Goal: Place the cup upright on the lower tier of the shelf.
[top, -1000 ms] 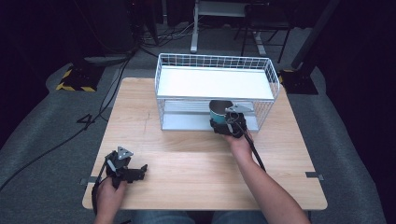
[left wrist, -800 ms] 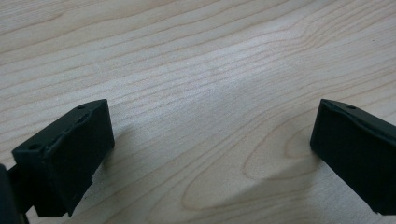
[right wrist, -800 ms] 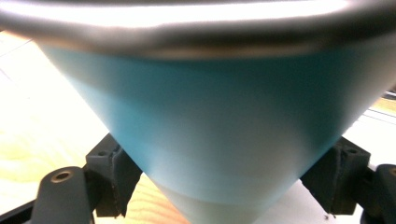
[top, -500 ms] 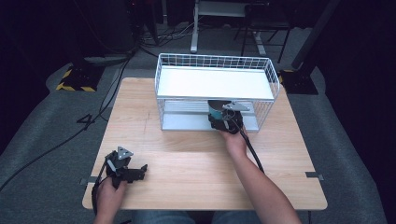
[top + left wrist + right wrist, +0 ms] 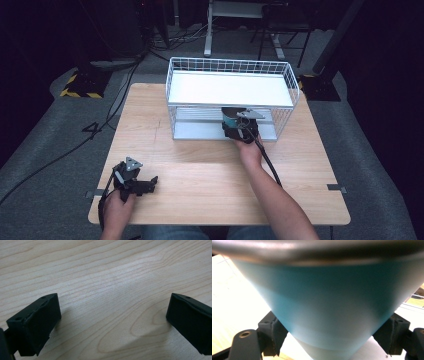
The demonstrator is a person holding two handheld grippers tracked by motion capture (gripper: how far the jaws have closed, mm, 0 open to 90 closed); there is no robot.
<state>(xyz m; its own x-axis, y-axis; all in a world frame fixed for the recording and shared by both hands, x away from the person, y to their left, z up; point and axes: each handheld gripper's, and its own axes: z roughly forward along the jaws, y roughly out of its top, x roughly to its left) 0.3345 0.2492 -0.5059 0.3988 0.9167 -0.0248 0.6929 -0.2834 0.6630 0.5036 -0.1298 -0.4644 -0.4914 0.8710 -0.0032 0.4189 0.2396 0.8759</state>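
R gripper (image 5: 239, 126): jaws clamped on a teal cup (image 5: 324, 305), one jaw each side of its lower tapered wall; cup's dark rim runs across the top of the right gripper view. In the high view the cup (image 5: 231, 116) sits at the front opening of the white wire rack (image 5: 230, 87), lower tier, under the white top shelf, w/ the grey plate of the gripper just in front of it. Can't tell if the cup base rests on the tier. R forearm reaches in from the near edge.

L gripper (image 5: 132, 180): jaws spread wide, nothing betw. them, just bare wood grain (image 5: 112, 302). It rests low on the wooden surface (image 5: 200, 160) at the near-left corner, well apart from the rack, held in the L hand (image 5: 117, 210).
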